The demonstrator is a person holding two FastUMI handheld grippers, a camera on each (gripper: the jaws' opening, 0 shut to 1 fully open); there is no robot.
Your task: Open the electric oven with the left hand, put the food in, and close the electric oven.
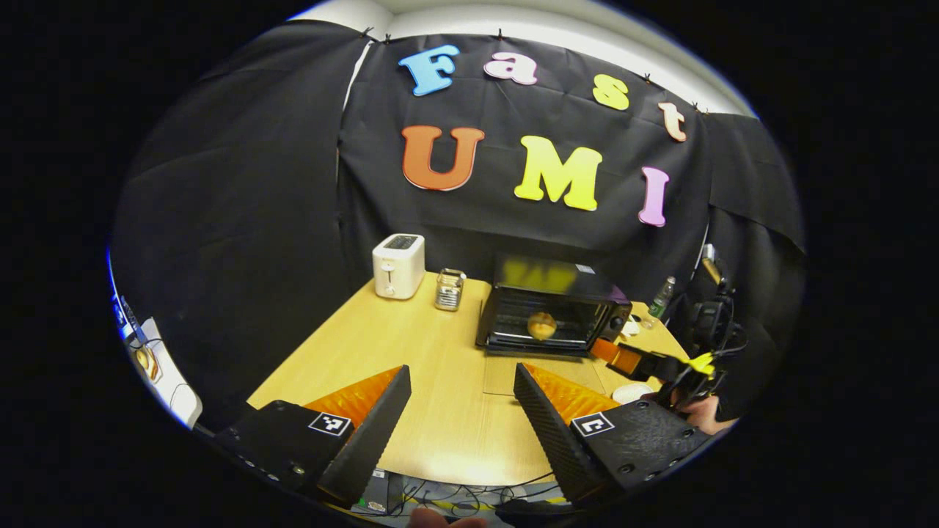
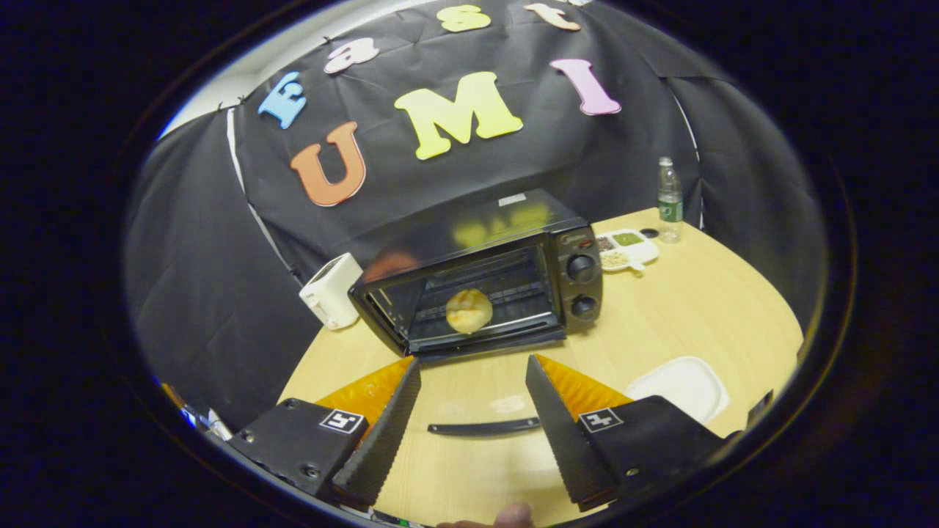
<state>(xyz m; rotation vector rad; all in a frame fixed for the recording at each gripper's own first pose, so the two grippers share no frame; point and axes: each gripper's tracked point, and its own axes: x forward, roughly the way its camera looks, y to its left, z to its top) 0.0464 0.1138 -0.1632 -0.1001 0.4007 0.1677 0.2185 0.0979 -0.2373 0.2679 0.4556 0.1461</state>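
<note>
The black electric oven (image 1: pixel 579 282) stands at the back of the wooden table, its glass door folded down flat in front. A round bread roll (image 1: pixel 541 325) lies on the rack inside, and in the right gripper view the roll (image 2: pixel 469 310) shows in the oven (image 2: pixel 513 220) cavity. The door's dark handle (image 2: pixel 484 427) lies low between my right gripper's fingers. My left gripper (image 1: pixel 461 368) is open and empty, well back from the oven. My right gripper (image 2: pixel 473 360) is open and empty just before the door; in the left gripper view the right gripper (image 1: pixel 638 361) sits right of the oven.
A white toaster (image 1: pixel 398 265) and a glass jar (image 1: pixel 450 289) stand left of the oven. A plastic bottle (image 2: pixel 668 199) and a small white dish of seeds (image 2: pixel 623 253) are to its right. A white plate (image 2: pixel 678 387) lies near the table's right front. A hand (image 1: pixel 704 412) holds the right gripper.
</note>
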